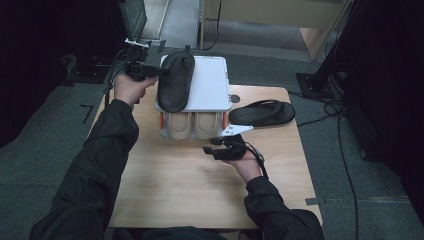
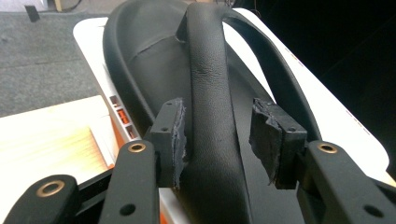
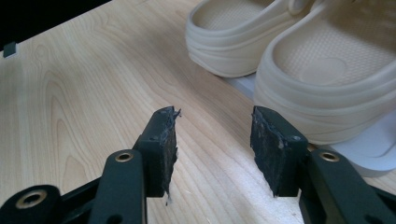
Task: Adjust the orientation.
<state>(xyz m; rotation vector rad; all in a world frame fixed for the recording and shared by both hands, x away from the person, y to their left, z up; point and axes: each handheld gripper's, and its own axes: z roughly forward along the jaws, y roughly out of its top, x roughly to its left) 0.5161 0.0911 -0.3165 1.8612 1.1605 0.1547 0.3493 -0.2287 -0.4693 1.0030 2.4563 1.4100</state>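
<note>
Left hand-held gripper [image 2: 219, 135] straddles slipper [image 1: 176, 80], lengthwise away from person.

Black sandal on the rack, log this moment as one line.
left gripper: jaws around black sandal strap, gap on one side | sandal: on white rack top | right gripper: open above table

One sandal [image 1: 175, 80] on rack [image 1: 212, 87], clogs [image 1: 194, 125] beneath, another sandal [image 1: 262, 113] right.
</note>
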